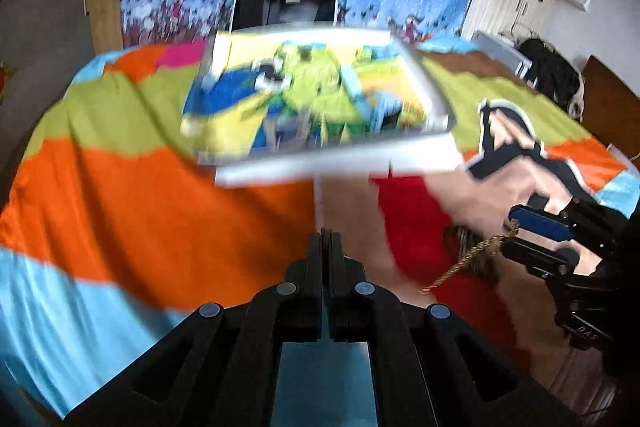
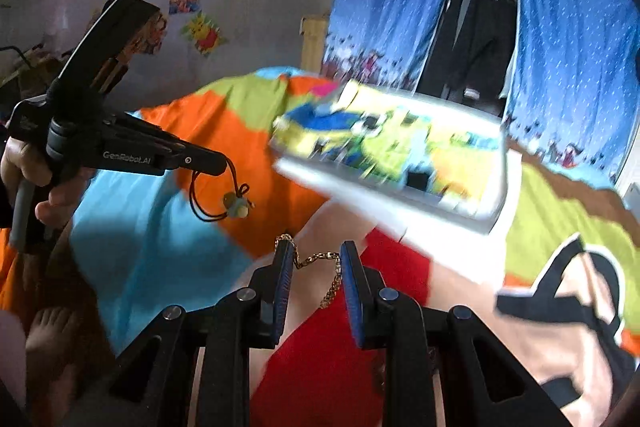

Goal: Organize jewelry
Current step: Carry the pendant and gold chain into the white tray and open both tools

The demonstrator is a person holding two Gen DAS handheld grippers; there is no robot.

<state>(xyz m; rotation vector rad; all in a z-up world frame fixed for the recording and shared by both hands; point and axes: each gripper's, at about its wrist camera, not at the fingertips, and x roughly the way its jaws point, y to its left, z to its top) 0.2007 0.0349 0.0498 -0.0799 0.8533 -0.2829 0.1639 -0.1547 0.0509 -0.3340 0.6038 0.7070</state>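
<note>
1. Two pieces of jewelry hang over the bed: a gold chain draped between the right gripper's narrowly parted jaws, and a corded charm pinched in the left gripper's shut jaws.
2. Both likely head for the white tray ahead, resting on the colourful bedspread.

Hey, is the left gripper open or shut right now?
Shut: the left gripper has its fingers pressed together, pinching the dark cord of a small charm.
</note>
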